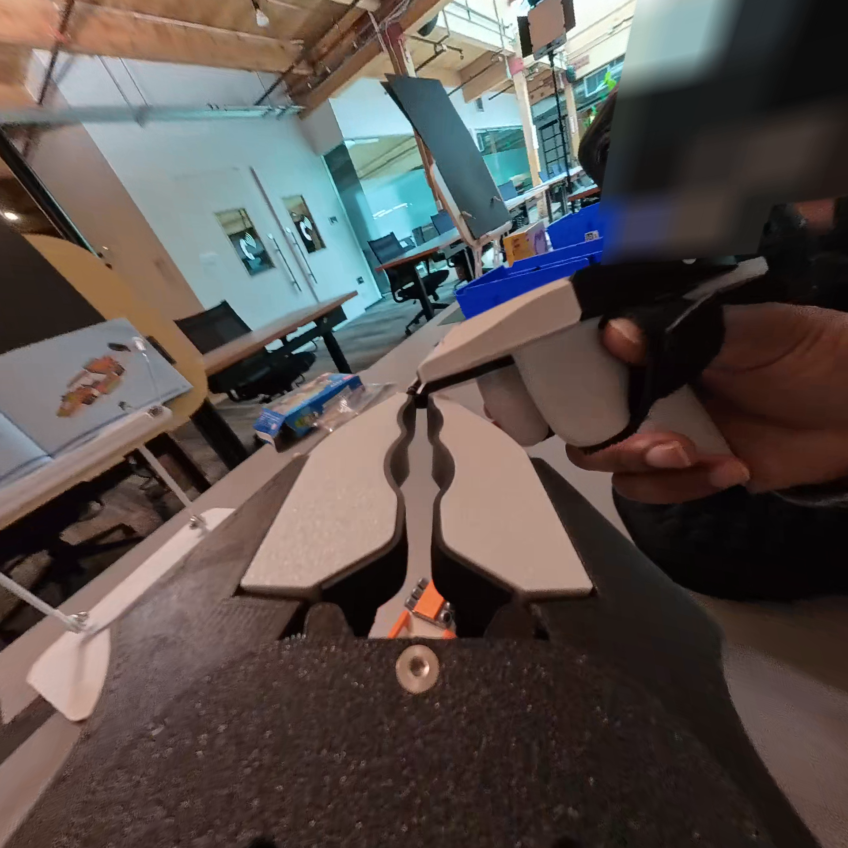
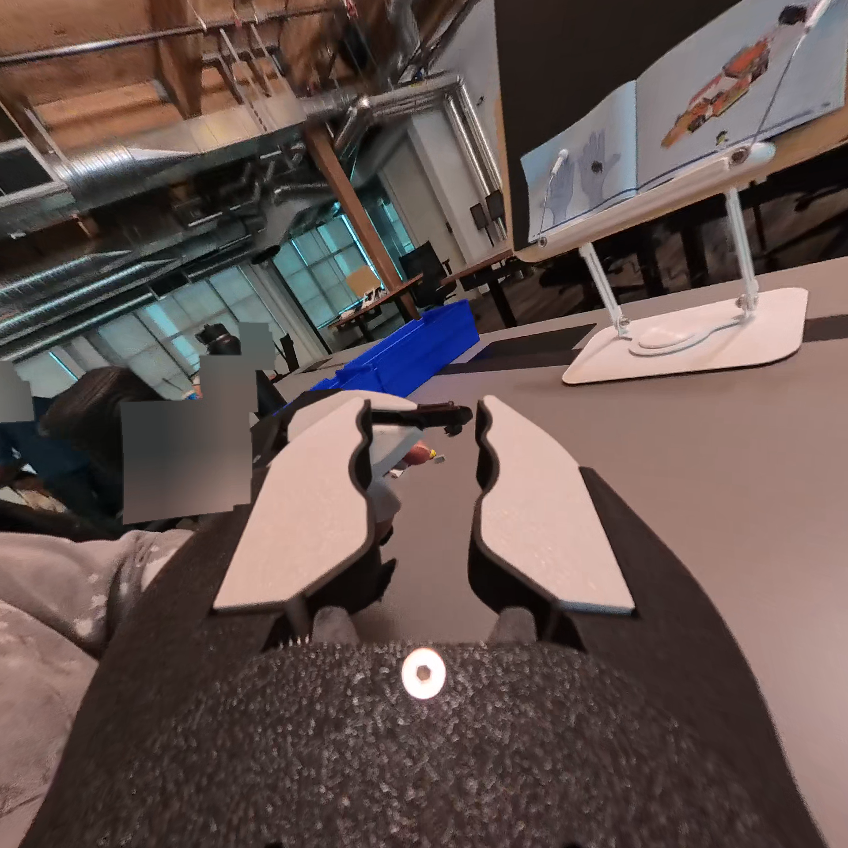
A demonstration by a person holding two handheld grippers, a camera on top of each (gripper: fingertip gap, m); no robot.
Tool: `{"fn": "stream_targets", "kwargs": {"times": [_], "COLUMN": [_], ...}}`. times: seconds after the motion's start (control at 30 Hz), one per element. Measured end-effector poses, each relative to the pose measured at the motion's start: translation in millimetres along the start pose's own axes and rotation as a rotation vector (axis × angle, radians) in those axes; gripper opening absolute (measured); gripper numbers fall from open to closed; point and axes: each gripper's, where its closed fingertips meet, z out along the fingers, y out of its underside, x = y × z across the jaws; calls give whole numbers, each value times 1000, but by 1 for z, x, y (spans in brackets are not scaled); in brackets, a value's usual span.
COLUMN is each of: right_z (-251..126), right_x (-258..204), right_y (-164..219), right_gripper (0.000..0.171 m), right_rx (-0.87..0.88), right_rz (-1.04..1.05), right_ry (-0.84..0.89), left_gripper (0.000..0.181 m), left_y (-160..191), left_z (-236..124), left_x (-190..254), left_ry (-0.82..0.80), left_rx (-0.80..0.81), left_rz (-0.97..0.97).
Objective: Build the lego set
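My left gripper is shut on a small black Lego piece that sticks out at its tips. Below its fingers lies an orange Lego assembly with grey studded parts. My right gripper is open and empty. The black piece shows between its fingertips, held out by the left gripper, whose fingers come in from the left. In the left wrist view the right gripper, held by a hand, meets the left tips from the right.
An instruction booklet rests on a white stand at the far right; it also shows in the left wrist view. A blue Lego box and blue bins lie farther off. Tiny loose pieces lie on the grey table. The tips of both grippers are at nearly the same place. Left tips and right tips are each some 15 centimeters from the orange Lego assembly.
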Motion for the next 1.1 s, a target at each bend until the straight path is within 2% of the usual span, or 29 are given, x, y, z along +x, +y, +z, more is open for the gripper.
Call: {"fn": "stream_targets", "kwargs": {"times": [0.33,0.5,0.6,0.67,0.77,0.87,1.1], "right_z": [2,-3,-11,-17,-23,-23,-22], "right_x": [-8,-10,-11,-10,-9,-9,-6], "right_y": [0,1,1,5,19,32,41], "right_gripper": [31,30,31,31,31,31,31], "right_rx": [-7,-56,-119,-192,-341,-464,-577], "right_rz": [-47,-103,-183,-290,-504,-700,-858], "right_ry": [-78,-155,-217,-251,-298,-326,-364], "left_gripper": [4,6,8,7,13,14,5], "left_y": [-11,-13,-14,-12,0,3,10], "left_z": [-6,-7,-12,-14,-10,-10,-9], "left_x": [0,9,14,8,15,27,32], "left_ry": [-78,10,130,199,407,580,629], "left_rx": [21,41,52,30,-117,-193,-234], "left_rz": [122,78,-50,-210,-534,-791,-954]}}
